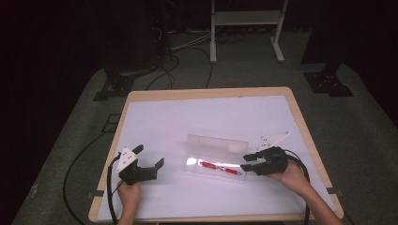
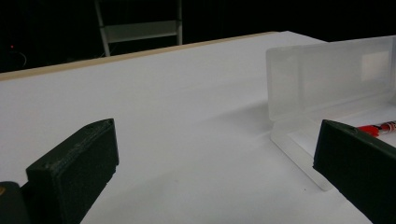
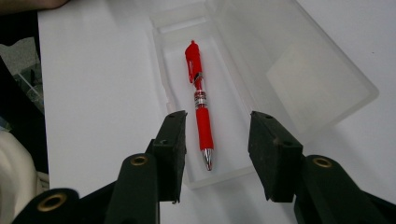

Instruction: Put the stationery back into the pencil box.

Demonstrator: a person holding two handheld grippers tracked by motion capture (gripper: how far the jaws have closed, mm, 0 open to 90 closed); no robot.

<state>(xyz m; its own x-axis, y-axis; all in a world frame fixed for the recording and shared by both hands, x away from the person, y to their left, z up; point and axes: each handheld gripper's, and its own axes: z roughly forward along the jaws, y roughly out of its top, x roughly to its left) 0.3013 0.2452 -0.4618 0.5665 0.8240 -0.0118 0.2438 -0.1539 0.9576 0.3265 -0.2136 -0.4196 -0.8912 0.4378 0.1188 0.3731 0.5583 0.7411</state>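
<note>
A clear plastic pencil case (image 1: 216,143) lies open in the middle of the white table top, its lid standing up at the back. A red pen (image 1: 218,166) lies in its tray. My right gripper (image 1: 244,162) sits at the case's right end and points along it. In the right gripper view its jaws (image 3: 218,126) stand open, one on each side of the pen's (image 3: 204,121) tip, without touching it. My left gripper (image 1: 150,156) rests left of the case, open wide, with nothing between its jaws. The left gripper view shows the case's lid (image 2: 327,74) and a bit of the pen (image 2: 378,127).
The white sheet (image 1: 187,117) covers a wooden table with its edges showing all round. Cables trail from both grippers over the near edge. A metal stand's legs (image 1: 244,28) and black stand feet sit on the floor beyond the table.
</note>
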